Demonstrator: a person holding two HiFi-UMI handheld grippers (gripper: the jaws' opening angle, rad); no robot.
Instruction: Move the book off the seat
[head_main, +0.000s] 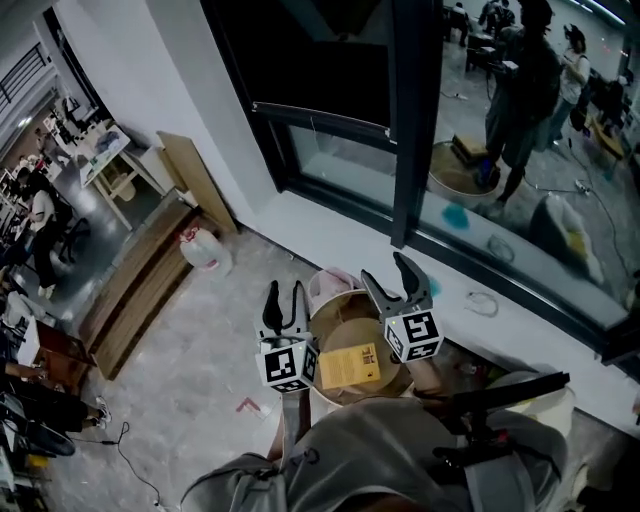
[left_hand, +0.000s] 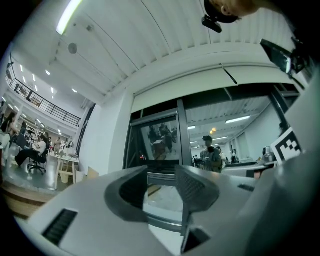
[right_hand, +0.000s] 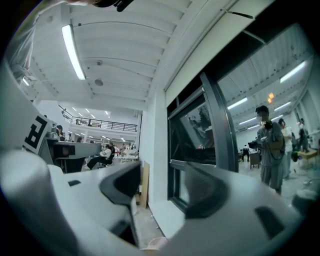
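On the round wooden seat (head_main: 352, 322), below the window sill: one book (head_main: 350, 367), yellow-tan cover up, lying flat on the half of the seat nearer the person. Its long axis, as best I can judge, runs crosswise, from one gripper's side of the seat to the other's. It is on the seat, not off it.

Above the seat, left side: left gripper (head_main: 285, 290), held up and pointing about level toward the window. Jaws a narrow gap apart, with only floor and window frame showing between them.

Above the seat, right side: right gripper (head_main: 382, 266), likewise level. Jaws spread wider, nothing between them.

Relation to note: the book lies below both pairs of jaws and back of their tips, between the two marker cubes. The left cube overlaps the book's left edge; the right cube sits just clear of its far right corner. The left gripper looks marginally nearer, though height reads poorly. Either would have to tip down to reach a short edge.
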